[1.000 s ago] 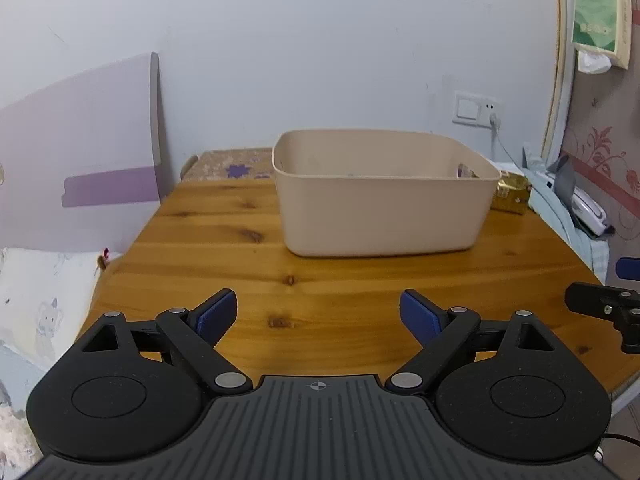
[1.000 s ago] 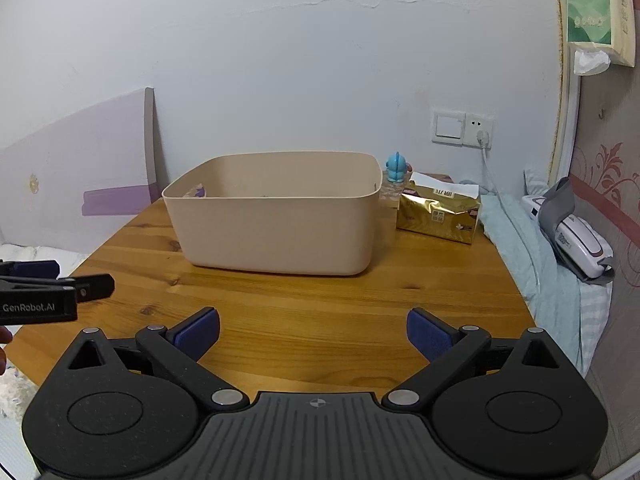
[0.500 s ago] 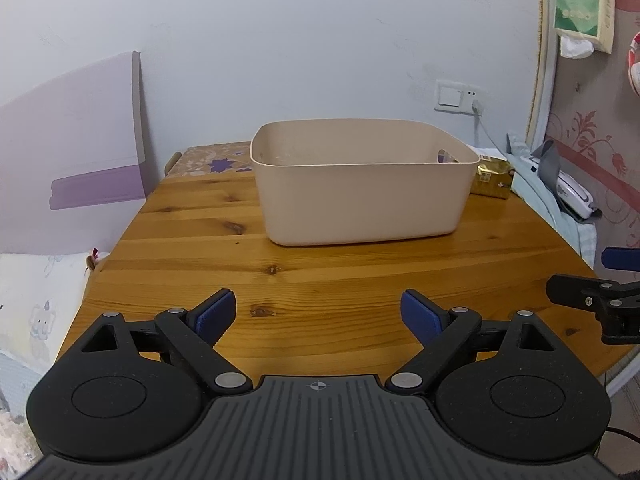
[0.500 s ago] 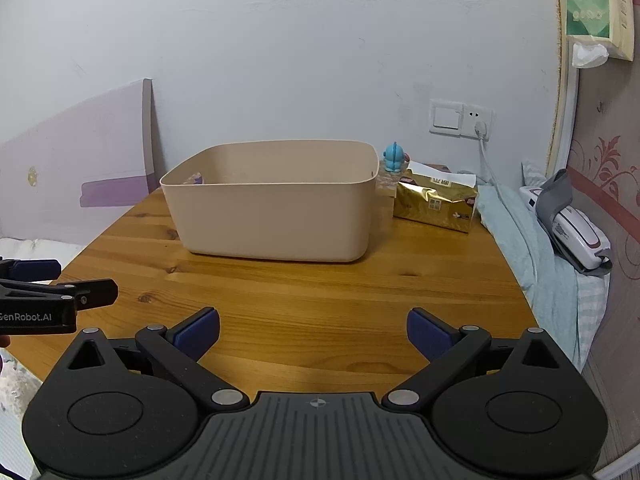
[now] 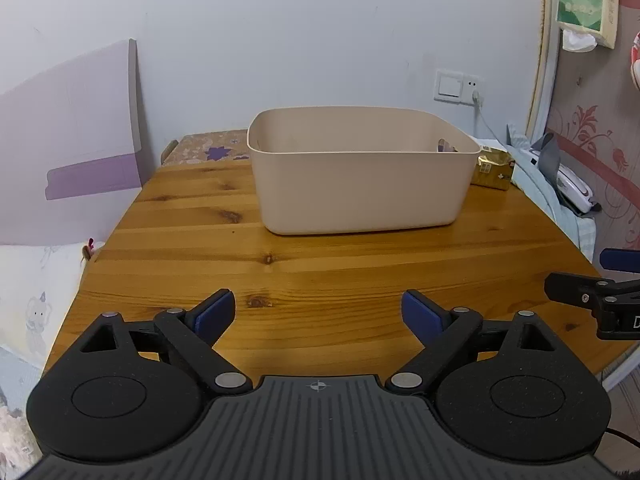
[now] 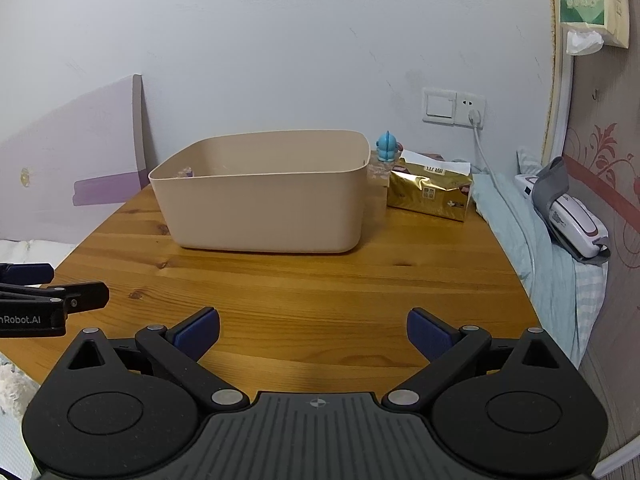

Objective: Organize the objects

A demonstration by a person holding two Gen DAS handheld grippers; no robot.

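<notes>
A beige plastic bin (image 5: 360, 184) stands on the round wooden table (image 5: 320, 276), well ahead of both grippers; it also shows in the right wrist view (image 6: 264, 204). Its inside is mostly hidden; small items peek over the rim. My left gripper (image 5: 318, 314) is open and empty above the table's near edge. My right gripper (image 6: 314, 334) is open and empty too. A gold foil packet (image 6: 432, 196) and a small blue figurine (image 6: 388, 146) sit right of the bin. Each gripper's tip shows at the edge of the other's view.
A purple board (image 5: 76, 140) leans on the wall at left. A light blue cloth (image 6: 540, 248) with a white and grey device (image 6: 572, 216) lies right of the table. A wall socket with a cable (image 6: 472, 112) is behind.
Both grippers have drawn back from the bin, which now looks smaller and farther. Both stay open.
</notes>
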